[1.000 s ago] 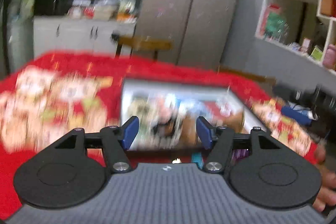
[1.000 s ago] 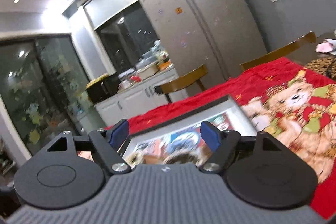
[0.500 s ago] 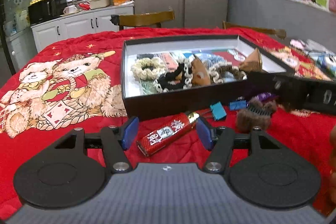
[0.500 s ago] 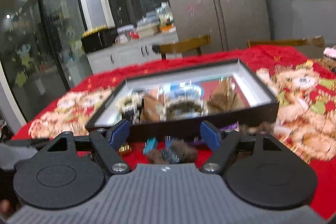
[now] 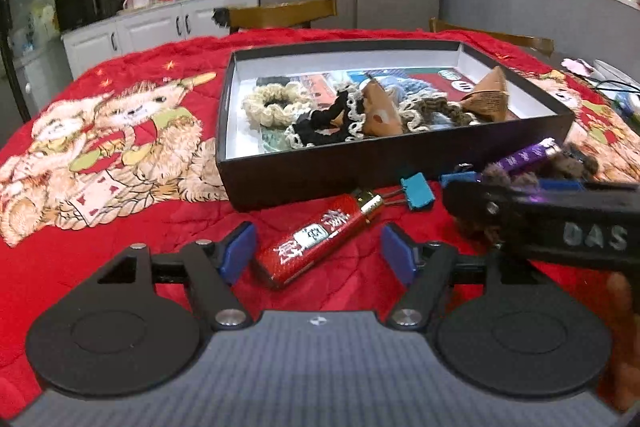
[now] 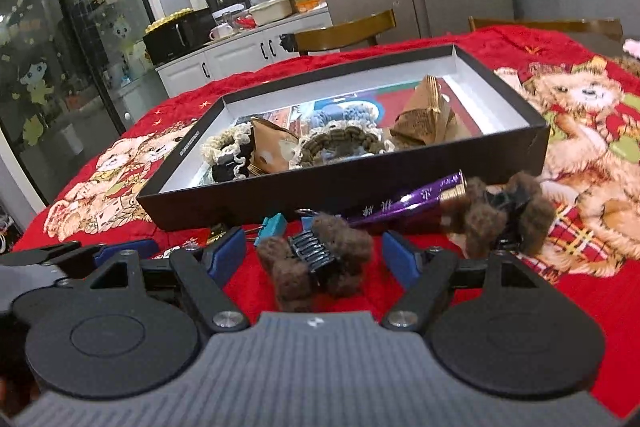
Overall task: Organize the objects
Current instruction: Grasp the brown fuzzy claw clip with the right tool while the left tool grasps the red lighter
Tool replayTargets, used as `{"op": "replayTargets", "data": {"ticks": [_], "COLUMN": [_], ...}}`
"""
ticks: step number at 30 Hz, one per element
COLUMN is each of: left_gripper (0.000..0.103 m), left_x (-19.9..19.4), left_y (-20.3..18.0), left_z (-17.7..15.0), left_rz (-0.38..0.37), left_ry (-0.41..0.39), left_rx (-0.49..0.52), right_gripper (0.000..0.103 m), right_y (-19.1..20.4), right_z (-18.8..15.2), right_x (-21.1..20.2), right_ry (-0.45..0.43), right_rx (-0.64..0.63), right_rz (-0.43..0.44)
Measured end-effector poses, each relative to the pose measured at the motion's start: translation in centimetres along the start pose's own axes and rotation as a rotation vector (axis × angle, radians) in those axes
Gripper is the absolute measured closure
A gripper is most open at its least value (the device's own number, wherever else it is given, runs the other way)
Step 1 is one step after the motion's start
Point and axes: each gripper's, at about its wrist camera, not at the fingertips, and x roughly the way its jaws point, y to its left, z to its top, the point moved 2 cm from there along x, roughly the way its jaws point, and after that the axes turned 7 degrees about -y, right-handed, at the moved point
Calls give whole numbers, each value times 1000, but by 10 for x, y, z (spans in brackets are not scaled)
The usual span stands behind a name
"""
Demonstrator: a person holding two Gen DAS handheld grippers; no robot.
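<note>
A black box point(image 5: 384, 169) point(image 6: 344, 187) with white inside walls sits on the red bear blanket and holds scrunchies and brown paper packets. In front of it lie a red lighter point(image 5: 316, 241), a teal binder clip point(image 5: 416, 191) point(image 6: 272, 227), a purple lighter point(image 5: 524, 157) point(image 6: 408, 203) and two brown fuzzy hair claws point(image 6: 320, 263) point(image 6: 504, 215). My left gripper point(image 5: 319, 253) is open, its jaws on either side of the red lighter's near end. My right gripper point(image 6: 314, 253) is open around the nearer fuzzy claw.
The right gripper's body point(image 5: 560, 227) crosses the right side of the left wrist view; the left gripper's finger point(image 6: 120, 251) shows at the lower left of the right wrist view. Wooden chairs point(image 5: 280, 13) stand behind the table. Small items and a cable point(image 5: 612, 79) lie at the far right.
Both grippers have come down from a raised view toward the table. The left now straddles the red lighter and the right straddles the nearer fuzzy claw. Both stayed open.
</note>
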Motion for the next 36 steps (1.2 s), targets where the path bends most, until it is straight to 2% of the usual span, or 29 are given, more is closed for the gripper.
{"op": "replayTargets", "data": {"ticks": [2,3,4,7,9,10,13,20,36], "left_gripper": [30,36,48,66,70,75,75,76,76], "left_x": [5,5,3,-4,-8,-9,-12,-16,-20], "left_y": [-1,-3,-4,-10,-11,-10,-4,4,7], "left_z": [1,0,0,-3,-5,-6,-7,-8,-7], "left_rz": [15,11,2,5,-4,-5,-18,-4,-7], "left_ry": [-4,-11,-18,-33,-39,-38,-41,-60,-93], "left_rx": [0,9,19,53,47,37,-10,-53,-67], "right_gripper": [19,19,19,22,28,33,44,52,56], "right_y": [-2,-3,-3,-3,-3,-2,1,4,6], "right_z": [0,0,0,0,0,0,-1,-1,1], "right_x": [0,-1,-1,-1,-1,-1,-1,0,-2], "right_ry": [5,6,7,16,18,21,20,24,15], "right_rx": [12,16,19,24,26,22,0,-25,-43], "right_rz": [5,10,15,34,47,49,42,40,66]}}
